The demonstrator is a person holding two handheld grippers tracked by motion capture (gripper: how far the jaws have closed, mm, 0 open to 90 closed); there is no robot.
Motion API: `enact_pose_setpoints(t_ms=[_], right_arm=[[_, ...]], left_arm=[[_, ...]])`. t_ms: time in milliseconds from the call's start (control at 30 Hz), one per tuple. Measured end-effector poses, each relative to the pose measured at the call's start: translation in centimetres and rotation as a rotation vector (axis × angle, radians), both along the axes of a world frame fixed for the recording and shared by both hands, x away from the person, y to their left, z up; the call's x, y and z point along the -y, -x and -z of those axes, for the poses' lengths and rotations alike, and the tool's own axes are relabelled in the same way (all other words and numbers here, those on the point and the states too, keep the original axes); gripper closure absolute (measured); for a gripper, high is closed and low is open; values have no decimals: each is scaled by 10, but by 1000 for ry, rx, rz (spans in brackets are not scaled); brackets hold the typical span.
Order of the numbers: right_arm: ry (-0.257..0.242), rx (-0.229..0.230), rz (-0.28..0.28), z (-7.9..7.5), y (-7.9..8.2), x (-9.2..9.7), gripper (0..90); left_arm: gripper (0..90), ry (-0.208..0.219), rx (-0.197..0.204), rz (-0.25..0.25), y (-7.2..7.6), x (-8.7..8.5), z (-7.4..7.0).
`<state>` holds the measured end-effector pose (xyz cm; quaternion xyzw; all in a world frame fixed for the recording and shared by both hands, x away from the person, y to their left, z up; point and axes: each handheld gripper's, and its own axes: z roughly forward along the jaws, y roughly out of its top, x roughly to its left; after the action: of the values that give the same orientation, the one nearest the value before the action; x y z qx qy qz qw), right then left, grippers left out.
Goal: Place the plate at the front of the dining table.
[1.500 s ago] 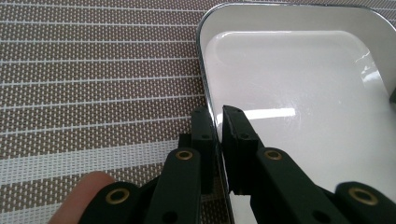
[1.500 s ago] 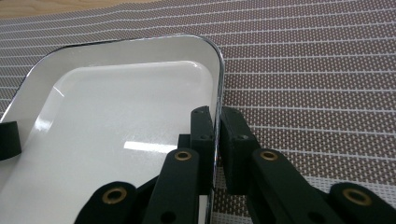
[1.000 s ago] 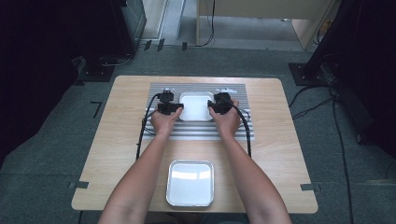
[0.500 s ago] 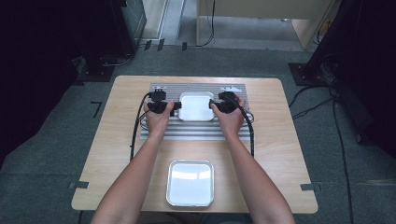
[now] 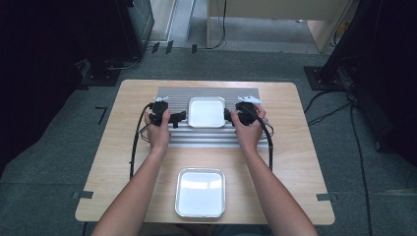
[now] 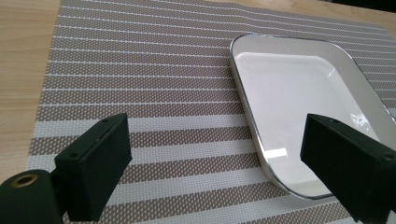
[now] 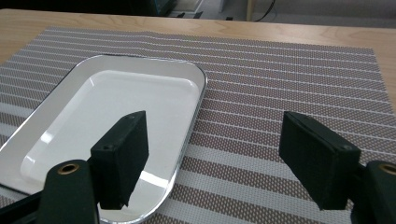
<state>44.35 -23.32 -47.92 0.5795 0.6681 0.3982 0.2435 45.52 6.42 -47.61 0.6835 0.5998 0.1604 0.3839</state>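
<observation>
Since both sets of jaws have just been opening and hold nothing, draw your left hand-held gripper (image 5: 180,118) and right hand-held gripper (image 5: 227,116) straight outward, clear of the rim. Between them, the square white metal-rimmed tray (image 5: 207,111) rests on the striped grey placemat (image 5: 216,138), at three o'clock of the left, nine o'clock of the right.

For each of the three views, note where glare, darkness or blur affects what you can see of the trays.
High view: the near tray glares white; the surroundings are dark. Left gripper view: a bright highlight on the far tray rim; the black jaws are slightly soft. Right gripper view: reflections streak that tray's base; the striped mat stays sharp.
</observation>
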Motion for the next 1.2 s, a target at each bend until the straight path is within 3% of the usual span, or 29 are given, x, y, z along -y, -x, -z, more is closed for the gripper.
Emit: enact_pose_setpoints(t_ms=[200,467,833,1033,1200], right_arm=[[-12,15,-8,-3,16,7,246],[-17,17,-16,-2,33,13,244],[-21,27,-50,-5,52,20,206],[-18,24,-64,-5,61,26,202],[-16,33,-62,-5,70,33,204]], left_arm=[[86,-6,19,16,12,-4,-3],[85,23,53,25,30,-9,-8],[85,-22,72,30,52,-17,-5],[85,-18,78,31,61,-24,-3],[85,-50,114,38,73,-26,-5]])
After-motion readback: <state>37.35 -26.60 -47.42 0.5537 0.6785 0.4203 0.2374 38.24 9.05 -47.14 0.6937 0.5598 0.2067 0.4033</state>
